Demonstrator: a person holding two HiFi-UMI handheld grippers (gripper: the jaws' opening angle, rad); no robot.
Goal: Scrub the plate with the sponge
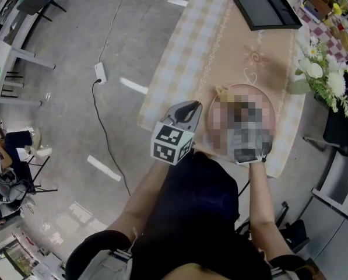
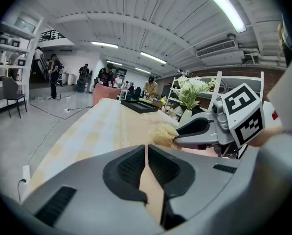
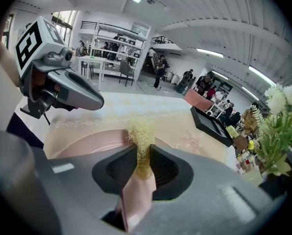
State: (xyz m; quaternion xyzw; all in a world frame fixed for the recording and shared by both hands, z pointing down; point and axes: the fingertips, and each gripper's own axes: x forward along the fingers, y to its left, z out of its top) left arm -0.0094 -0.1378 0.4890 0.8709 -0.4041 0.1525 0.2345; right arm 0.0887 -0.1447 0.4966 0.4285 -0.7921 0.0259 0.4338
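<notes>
A pink plate point(image 1: 252, 88) lies on the beige tablecloth near the table's front edge, and a mosaic patch hides most of it in the head view. My right gripper point(image 3: 141, 152) is shut on a yellow fibrous sponge point(image 3: 140, 133), whose tuft sticks out past the jaws over the plate point(image 3: 82, 143). In the left gripper view the sponge point(image 2: 164, 130) shows at the tip of the right gripper point(image 2: 178, 137). My left gripper point(image 1: 195, 106) hangs just left of the plate's rim. Its jaws point(image 2: 146, 150) are shut with nothing held.
A black tray point(image 1: 266, 9) lies at the table's far end. White flowers point(image 1: 325, 74) stand along the right edge. On the floor at the left lie a power strip point(image 1: 100, 72) and its cable. Several people stand far off in the hall.
</notes>
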